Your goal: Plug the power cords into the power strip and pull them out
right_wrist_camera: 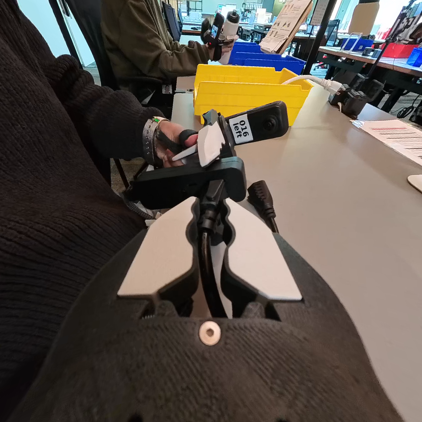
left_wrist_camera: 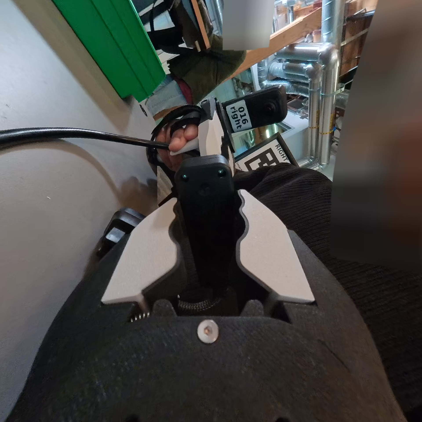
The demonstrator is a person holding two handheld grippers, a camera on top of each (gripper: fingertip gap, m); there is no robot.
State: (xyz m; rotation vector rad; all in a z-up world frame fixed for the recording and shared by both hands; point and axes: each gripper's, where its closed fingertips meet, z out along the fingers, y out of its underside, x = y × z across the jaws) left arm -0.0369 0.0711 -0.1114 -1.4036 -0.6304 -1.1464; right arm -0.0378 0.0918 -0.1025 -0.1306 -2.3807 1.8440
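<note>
My left gripper (left_wrist_camera: 206,198) is shut on the black power strip (left_wrist_camera: 205,219), which stands end-on between its fingers. In the right wrist view the strip (right_wrist_camera: 182,182) is held off the table's near edge by the left gripper (right_wrist_camera: 209,148). My right gripper (right_wrist_camera: 210,201) is shut on a black plug (right_wrist_camera: 211,194) whose head meets the strip's face. How deep it sits is hidden. Its black cord (right_wrist_camera: 206,262) runs back between my fingers. The cord (left_wrist_camera: 80,133) also shows in the left wrist view, leading to the right gripper (left_wrist_camera: 210,137). A second black cord end (right_wrist_camera: 260,196) lies on the table.
The grey table (right_wrist_camera: 331,217) carries a yellow bin (right_wrist_camera: 246,96), blue bins (right_wrist_camera: 262,57), a printed sheet (right_wrist_camera: 392,137) and black adapters with a white cable (right_wrist_camera: 349,96). Another person (right_wrist_camera: 141,41) sits at the far end. A green bin (left_wrist_camera: 114,45) shows in the left wrist view.
</note>
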